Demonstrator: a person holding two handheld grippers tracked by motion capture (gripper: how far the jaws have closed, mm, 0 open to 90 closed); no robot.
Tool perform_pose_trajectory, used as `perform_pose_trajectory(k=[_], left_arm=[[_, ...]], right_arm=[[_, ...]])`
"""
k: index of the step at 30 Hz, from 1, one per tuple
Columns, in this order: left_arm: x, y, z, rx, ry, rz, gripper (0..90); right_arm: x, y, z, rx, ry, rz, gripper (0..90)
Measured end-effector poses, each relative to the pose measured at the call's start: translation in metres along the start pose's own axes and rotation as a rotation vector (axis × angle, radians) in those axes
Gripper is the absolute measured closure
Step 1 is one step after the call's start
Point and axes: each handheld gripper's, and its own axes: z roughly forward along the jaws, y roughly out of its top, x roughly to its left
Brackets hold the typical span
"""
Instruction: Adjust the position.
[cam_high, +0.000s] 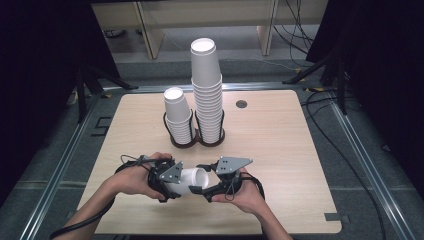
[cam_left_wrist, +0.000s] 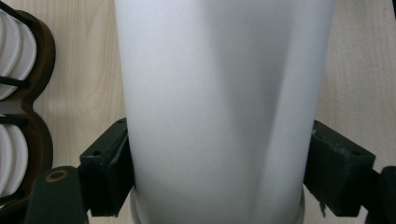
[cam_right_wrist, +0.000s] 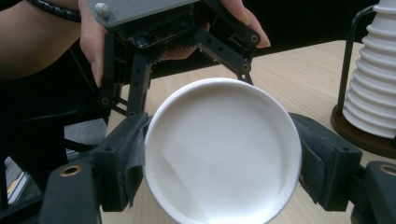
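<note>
Cup (cam_high: 192, 179), white paper, lies on its side just above the table (cam_high: 280, 150), held between both grippers at the near edge, well in front of the cup holder (cam_high: 195, 140). Left gripper (cam_high: 165, 181) pinches the cup's wall near the base; in the left gripper view both pads press the white wall (cam_left_wrist: 224, 107) on either side. Right gripper (cam_high: 200, 185) meets the cup at its open mouth; in the right gripper view the rim (cam_right_wrist: 223, 149) sits between the two jaws with the pads touching it left and right, so I read this as a grip as well. It may be two nested cups being parted, but I cannot tell from here.

Beyond the hands, the cup holder, a dark double ring, stands mid-table. Short stack (cam_high: 178, 116) fills its left ring, tall stack (cam_high: 207, 90) its right ring, the two just beside each other.

Progress, judged: one cup is off the stacks and in hand; it is not yet set down or re-stacked. Both stacks hold many cups, so most of the work looks left to do.
</note>
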Motion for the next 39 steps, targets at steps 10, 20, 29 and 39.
perform_pose_trajectory(k=[10, 20, 29, 39], left_arm=[[-0.0004, 0.0014, -0.0001, -0.02, 0.006, -0.012, 19.3], [-0.0003, 0.0023, -0.0003, -0.023, 0.003, -0.007, 19.2], [0.0007, 0.0029, -0.001, -0.028, 0.001, -0.005, 18.7], [0.0007, 0.003, -0.0015, -0.032, 0.0, -0.007, 18.3]], right_arm=[[-0.0004, 0.0004, 0.0011, -0.008, -0.011, -0.001, 25.4], [-0.0008, -0.0011, -0.001, 0.004, 0.007, 0.0, 25.9], [-0.0011, -0.0003, -0.0028, -0.002, 0.001, -0.006, 26.6], [-0.0001, -0.0001, -0.0032, -0.009, 0.015, 0.001, 27.3]])
